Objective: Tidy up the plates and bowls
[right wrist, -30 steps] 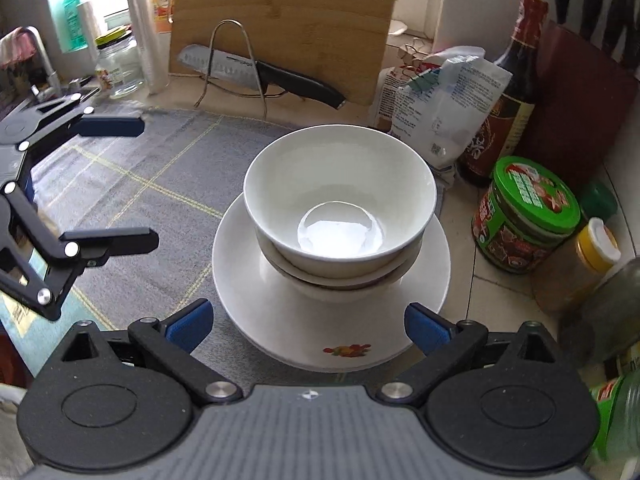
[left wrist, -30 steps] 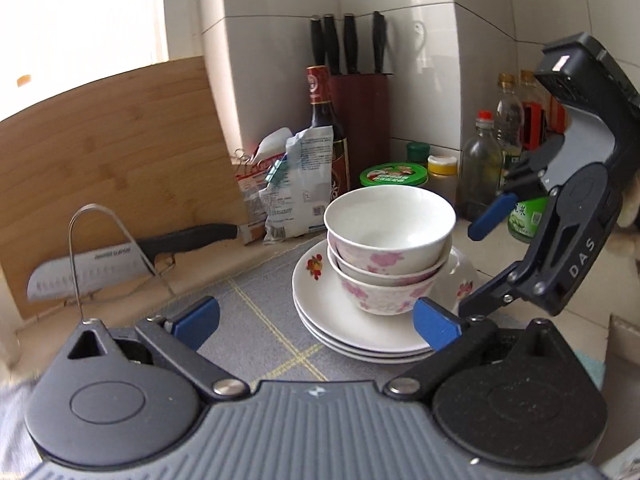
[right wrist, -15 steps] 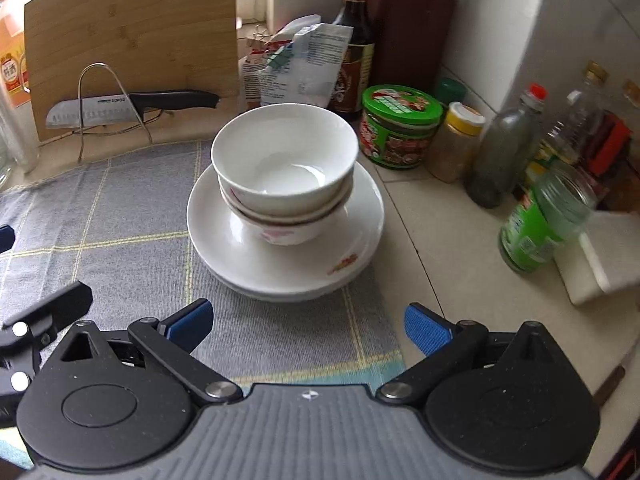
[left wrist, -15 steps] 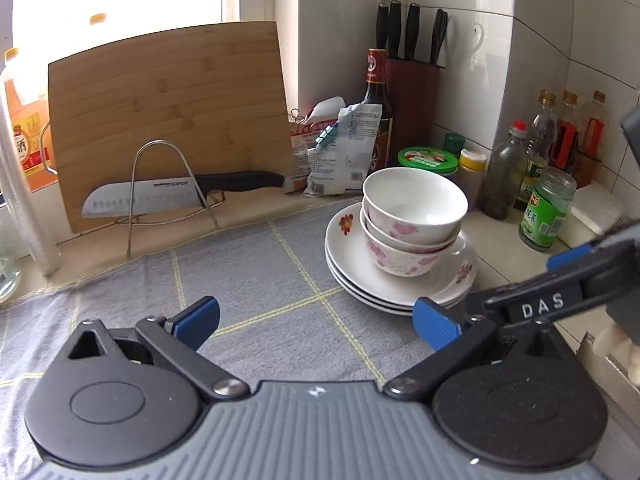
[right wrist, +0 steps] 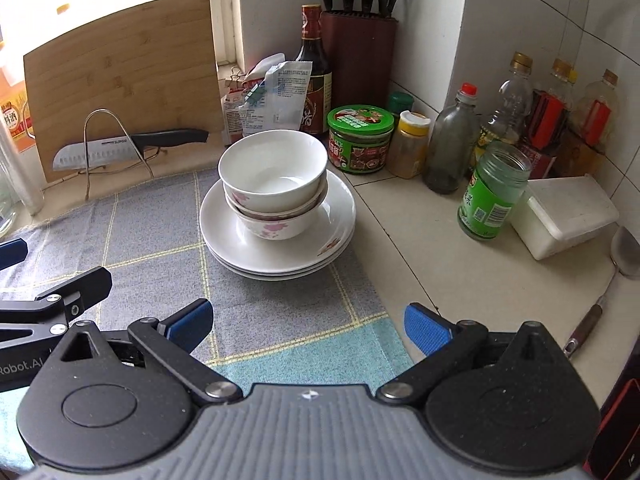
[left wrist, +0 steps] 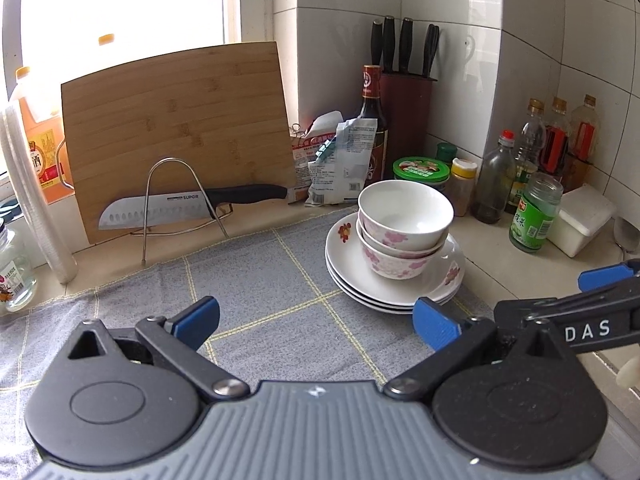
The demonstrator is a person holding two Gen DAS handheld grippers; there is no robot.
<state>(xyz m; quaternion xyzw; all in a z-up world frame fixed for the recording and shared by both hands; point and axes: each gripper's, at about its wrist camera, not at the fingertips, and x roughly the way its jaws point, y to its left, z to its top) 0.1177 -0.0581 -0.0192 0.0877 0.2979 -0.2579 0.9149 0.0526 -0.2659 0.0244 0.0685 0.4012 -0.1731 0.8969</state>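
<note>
Tiled kitchen corner: the table (right wrist: 432,272) carries stacked bowls (right wrist: 274,176) on stacked plates (right wrist: 276,256), at the grey cloth's (left wrist: 256,280) right edge.
Only the right wrist view shows a spoon (right wrist: 624,256). The left gripper (left wrist: 316,320) and right gripper (right wrist: 306,322) both gape wide, empty, short of the stack. The knife (left wrist: 160,210) reads "SUPOR"; the right gripper's arm reads "DAS".

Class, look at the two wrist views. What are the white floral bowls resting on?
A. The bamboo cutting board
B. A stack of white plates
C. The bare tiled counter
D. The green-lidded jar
B: the nested white floral bowls sit inside the top of a stack of white round plates, which lies on the grey checked cloth, apart from both open grippers.
</note>
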